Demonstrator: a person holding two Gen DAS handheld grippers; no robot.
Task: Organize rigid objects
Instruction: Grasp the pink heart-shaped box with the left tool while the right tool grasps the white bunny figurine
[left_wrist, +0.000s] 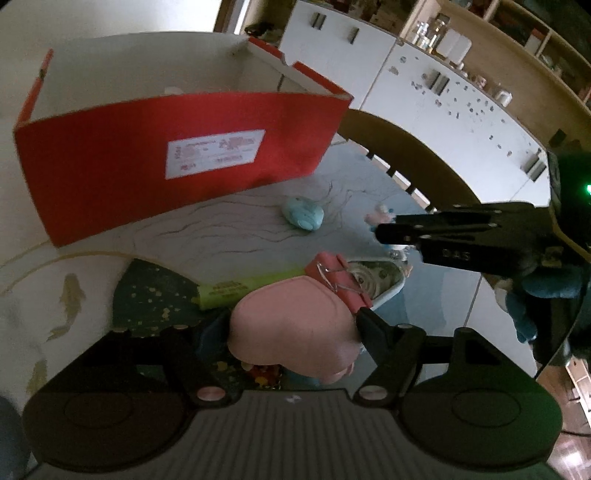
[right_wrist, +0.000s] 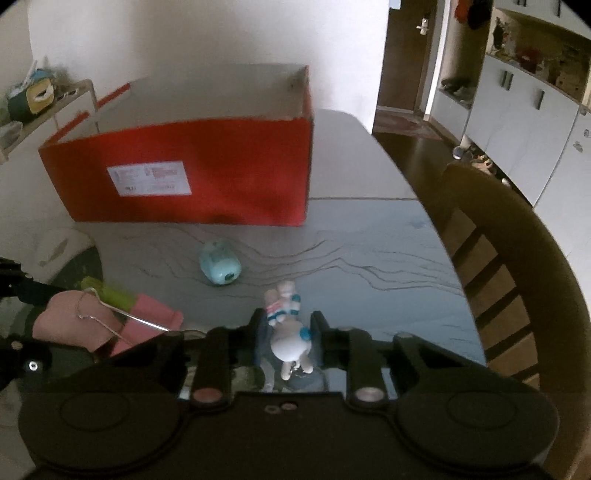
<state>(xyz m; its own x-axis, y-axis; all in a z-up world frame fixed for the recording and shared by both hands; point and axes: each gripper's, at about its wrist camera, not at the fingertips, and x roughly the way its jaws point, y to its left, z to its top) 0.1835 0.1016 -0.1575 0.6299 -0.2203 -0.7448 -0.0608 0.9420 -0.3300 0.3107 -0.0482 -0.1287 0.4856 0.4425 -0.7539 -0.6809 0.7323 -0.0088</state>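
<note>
Table left margin (right_wrist: 55, 236): white cloth with fish print; a dark green patch borders it near the left gripper.
Left gripper (left_wrist: 295, 332): jaws spread wide around a soft pink pad (left_wrist: 291, 325); whether the fingers press on it I cannot tell.
Pink binder clip (left_wrist: 338, 282): lies at the pad's far edge, wire handles folded back, touching a yellow-green marker (left_wrist: 240, 290).
Red box (right_wrist: 192, 166): open-topped, white label on the near wall, stands at the far side of the table; its right corner stops well short of the table's right edge.
Blue toy (right_wrist: 219, 267): on its side on bare grey cloth, between box and grippers, apart from both.
Right gripper (right_wrist: 290, 334): jaws drawn close, pinching a white figurine (right_wrist: 290, 341) with blue trim; the figurine rests on the table.
Open room: grey cloth clear from the blue toy rightward.
Right edge: a wooden chair back (right_wrist: 509, 280) curves just beside the table rim.
</note>
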